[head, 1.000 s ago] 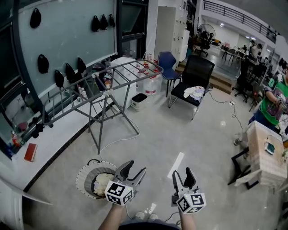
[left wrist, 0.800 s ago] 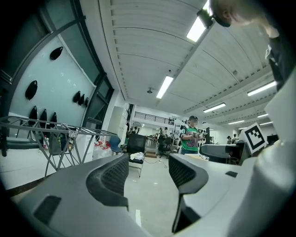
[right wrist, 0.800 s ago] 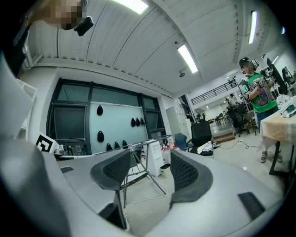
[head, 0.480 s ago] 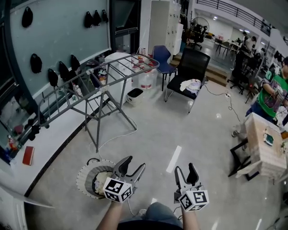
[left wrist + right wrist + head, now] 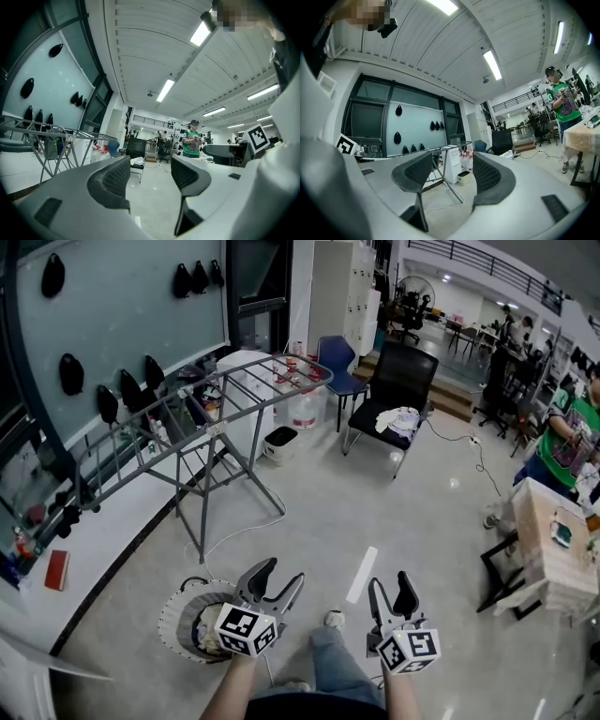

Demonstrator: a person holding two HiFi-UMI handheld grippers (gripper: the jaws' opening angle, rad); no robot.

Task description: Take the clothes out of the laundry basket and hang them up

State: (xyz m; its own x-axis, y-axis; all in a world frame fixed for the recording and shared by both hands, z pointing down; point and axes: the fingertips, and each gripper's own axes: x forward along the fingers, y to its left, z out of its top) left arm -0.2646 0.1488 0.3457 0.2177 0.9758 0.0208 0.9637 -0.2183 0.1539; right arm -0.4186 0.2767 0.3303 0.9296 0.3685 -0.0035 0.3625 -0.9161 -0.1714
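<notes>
Clothes in basket; fingers apart, empty

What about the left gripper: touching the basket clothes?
Apart. Left gripper view shows the left gripper open, with nothing between or against its jaws.

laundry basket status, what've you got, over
Left gripper open, empty; right gripper open, empty. Round white mesh laundry basket on floor, pale clothes inside. Grey metal drying rack beyond it. Own trouser leg between grippers, off the basket.
</notes>
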